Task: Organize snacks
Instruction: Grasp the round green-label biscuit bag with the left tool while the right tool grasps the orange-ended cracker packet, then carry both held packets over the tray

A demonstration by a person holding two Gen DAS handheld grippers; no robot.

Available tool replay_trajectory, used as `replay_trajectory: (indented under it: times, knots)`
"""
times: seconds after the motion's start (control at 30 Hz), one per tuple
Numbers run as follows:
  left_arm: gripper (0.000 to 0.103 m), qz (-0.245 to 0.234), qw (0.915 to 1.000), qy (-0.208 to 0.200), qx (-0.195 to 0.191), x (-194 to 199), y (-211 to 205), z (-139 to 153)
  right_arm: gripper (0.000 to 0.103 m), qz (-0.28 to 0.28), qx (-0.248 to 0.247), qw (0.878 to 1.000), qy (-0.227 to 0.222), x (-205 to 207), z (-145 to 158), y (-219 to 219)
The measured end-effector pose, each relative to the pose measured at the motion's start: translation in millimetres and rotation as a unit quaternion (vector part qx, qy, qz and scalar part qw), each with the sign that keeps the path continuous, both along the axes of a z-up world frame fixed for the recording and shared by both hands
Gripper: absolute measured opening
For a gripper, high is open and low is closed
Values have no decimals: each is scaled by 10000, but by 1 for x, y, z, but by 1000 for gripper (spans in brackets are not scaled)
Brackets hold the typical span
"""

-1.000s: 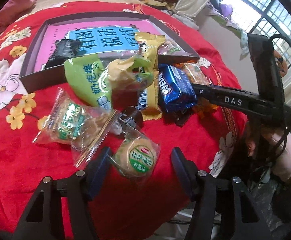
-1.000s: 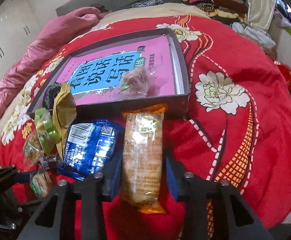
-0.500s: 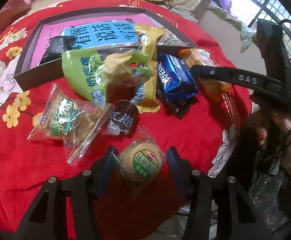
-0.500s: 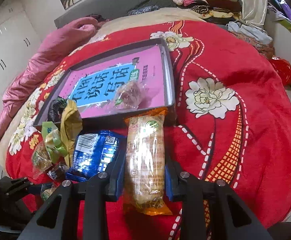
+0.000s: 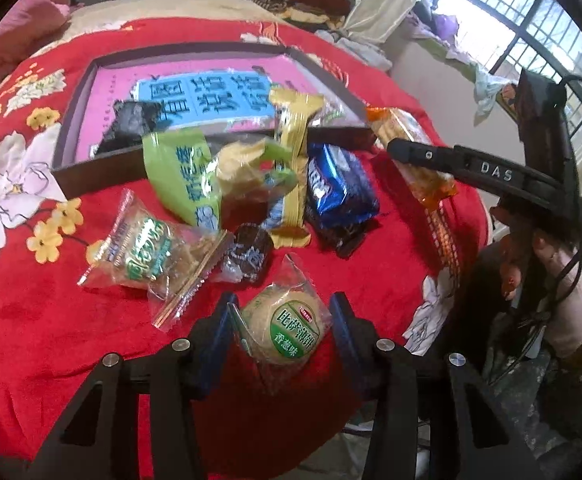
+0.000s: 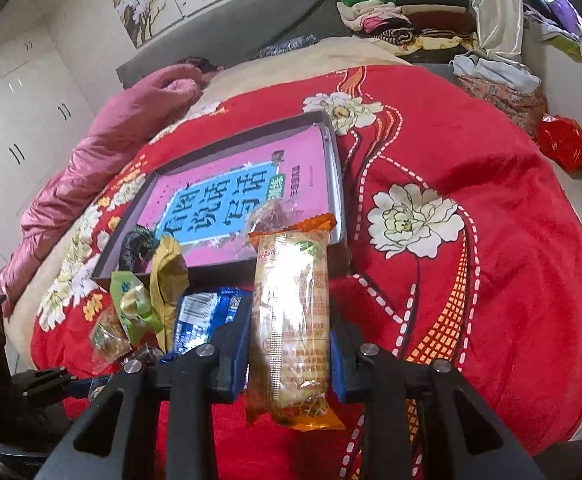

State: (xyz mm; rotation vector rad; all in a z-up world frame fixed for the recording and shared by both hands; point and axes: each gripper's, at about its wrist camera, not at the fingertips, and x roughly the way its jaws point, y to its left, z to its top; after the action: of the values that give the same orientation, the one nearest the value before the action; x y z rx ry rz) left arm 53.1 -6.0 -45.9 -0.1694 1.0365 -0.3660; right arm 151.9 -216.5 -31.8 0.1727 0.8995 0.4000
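My left gripper (image 5: 283,320) is shut on a round biscuit pack with a green label (image 5: 285,326) and holds it above the red blanket. My right gripper (image 6: 290,334) is shut on a long orange-ended cracker pack (image 6: 291,316), lifted in front of the dark tray (image 6: 333,152); the cracker pack (image 5: 411,148) and the right gripper's arm also show in the left wrist view. The tray (image 5: 83,92) holds a pink and blue book, a black pack (image 5: 129,122) and a clear wrapped snack (image 6: 271,216). Loose snacks lie before it: a blue pack (image 5: 339,188), a green bag (image 5: 181,172), a yellow pack (image 5: 293,152).
The snacks lie on a bed under a red flowered blanket (image 6: 471,220). A clear pastry pack (image 5: 147,248) and a small dark wrapped sweet (image 5: 249,254) lie near my left gripper. Folded clothes (image 6: 403,20) are stacked at the bed's far end. A pink quilt (image 6: 103,152) lies at the left.
My left gripper closed on the round biscuit pack and lifted it. My right gripper rose higher with the cracker pack, toward the tray.
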Motion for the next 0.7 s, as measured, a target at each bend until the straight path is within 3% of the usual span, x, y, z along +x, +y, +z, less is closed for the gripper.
replay_trajectory:
  times: [0.27,0.7]
  knots:
    - [49,286,9983,-517,20,-2,10,28,33,-17,199,9995,-242,-3,11,-4]
    - [49,1096,9910,-749,-162,11,61,42,33,45,273,9985,-482,-2,20,-2]
